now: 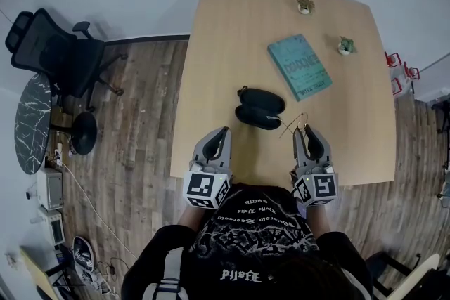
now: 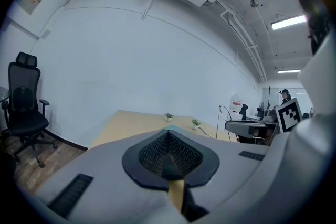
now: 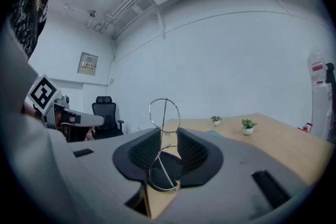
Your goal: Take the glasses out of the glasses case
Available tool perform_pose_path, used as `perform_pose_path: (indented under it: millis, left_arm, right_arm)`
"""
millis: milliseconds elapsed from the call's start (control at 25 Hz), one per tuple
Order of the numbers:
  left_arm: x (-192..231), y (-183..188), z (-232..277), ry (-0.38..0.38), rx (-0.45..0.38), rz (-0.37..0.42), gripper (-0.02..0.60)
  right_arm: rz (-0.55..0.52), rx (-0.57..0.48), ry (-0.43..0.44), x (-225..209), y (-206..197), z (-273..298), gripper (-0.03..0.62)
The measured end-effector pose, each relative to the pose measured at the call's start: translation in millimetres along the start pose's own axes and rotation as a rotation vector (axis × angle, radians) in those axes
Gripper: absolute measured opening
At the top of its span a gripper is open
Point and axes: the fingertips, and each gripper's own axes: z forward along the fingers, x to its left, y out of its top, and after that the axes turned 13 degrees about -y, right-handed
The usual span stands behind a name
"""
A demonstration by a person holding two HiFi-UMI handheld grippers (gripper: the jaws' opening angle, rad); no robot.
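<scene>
Head view: we see the right tool (image 1: 307, 128) closed to a narrow gap on the thin wire glasses (image 1: 293, 124), holding them over the worktop (image 1: 225, 24) just beside the open black glasses case (image 1: 259, 107); we judge the glasses to be out of the case, gripped by the frame so that the lenses go untouched. The left tool (image 1: 223, 131) sits near the case but apart from it, so we take it to be steadying nothing. A teal book (image 1: 300, 67) and two small potted plants (image 1: 306, 6) lie further back, well apart from the case and in no one's way, and an office chair (image 1: 56, 56) stands on the floor at the left. Left gripper view: we find the left tool's jaws met tip to tip with nothing between them, pointing across bare worktop towards the plants, while the right tool's marker cube (image 2: 289, 115) shows at the right edge. Right gripper view: the wire frame stands roughly upright between the pads (image 3: 191, 150), one rim rising above the jaws and another hanging below, with the metal caught where the pads face each other. We see nothing ahead to block a move; the hazard, in our judgement, is the slender wire slipping or bending in so narrow a grip
</scene>
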Motion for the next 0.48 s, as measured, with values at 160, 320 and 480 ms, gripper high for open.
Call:
perform_pose_path:
  millis: [160,320,480]
  left_arm:
    - [2.6,-0.7,-1.2,0.002,0.007,0.007,0.003]
    - [5.1,-0.6,-1.3,0.006,0.006,0.005,0.003]
    - [7.7,-1.1,-2.3,0.008,0.009,0.008,0.003]
  right_arm:
    - [-0.003,-0.005,-0.006,0.7,1.2,0.1,0.104]
    - [-0.005,-0.006,-0.003,2.3,1.8,0.7,0.104]
    - [-0.014,-0.005,0.0,5.6,1.9,2.2,0.104]
